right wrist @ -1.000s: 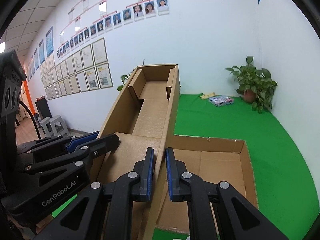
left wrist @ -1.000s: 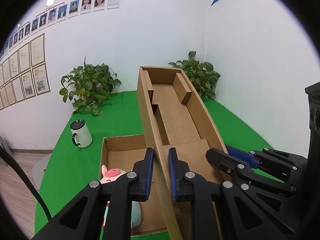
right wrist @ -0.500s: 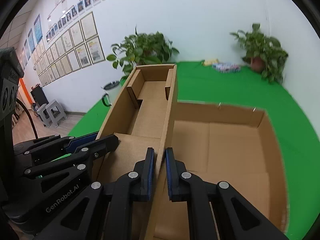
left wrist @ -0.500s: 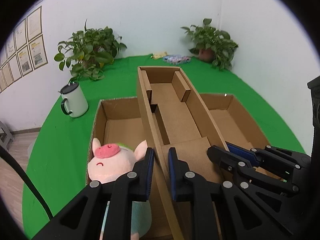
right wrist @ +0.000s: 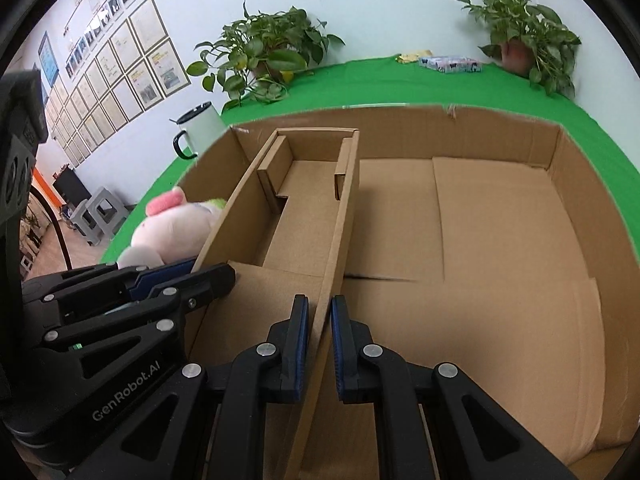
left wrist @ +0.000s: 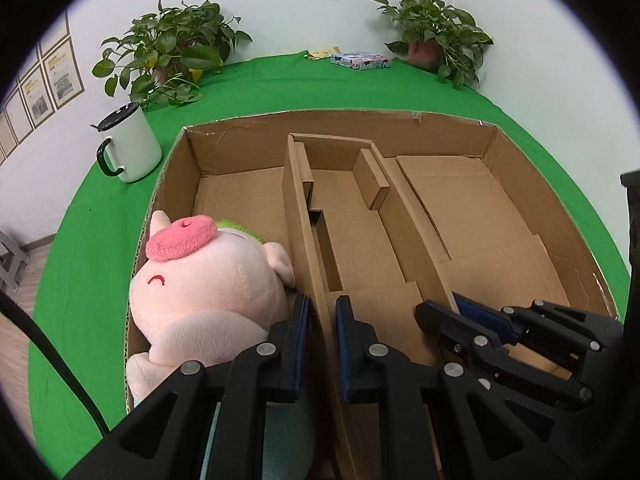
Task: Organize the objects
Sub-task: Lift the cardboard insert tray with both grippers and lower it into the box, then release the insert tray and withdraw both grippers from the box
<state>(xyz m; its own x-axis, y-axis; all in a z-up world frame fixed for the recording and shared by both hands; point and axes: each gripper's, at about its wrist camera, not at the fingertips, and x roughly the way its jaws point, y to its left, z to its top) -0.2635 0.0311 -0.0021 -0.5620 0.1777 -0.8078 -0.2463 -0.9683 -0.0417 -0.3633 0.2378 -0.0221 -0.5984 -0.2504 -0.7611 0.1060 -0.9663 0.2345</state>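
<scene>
A narrow cardboard divider tray lies lengthwise inside a large open cardboard box. My left gripper is shut on the tray's left wall. My right gripper is shut on the tray's right wall; it also shows in the left wrist view. A pink plush pig lies in the box's left part, beside the tray, and shows in the right wrist view. The box's right part holds nothing.
The box sits on a green table. A white mug with a black lid stands left of the box. Two potted plants and a small colourful package stand at the table's far edge by the wall.
Both grippers have lowered the divider tray from a raised, tilted pose down into the large box. The view has tipped down toward the box floor and the pig.
</scene>
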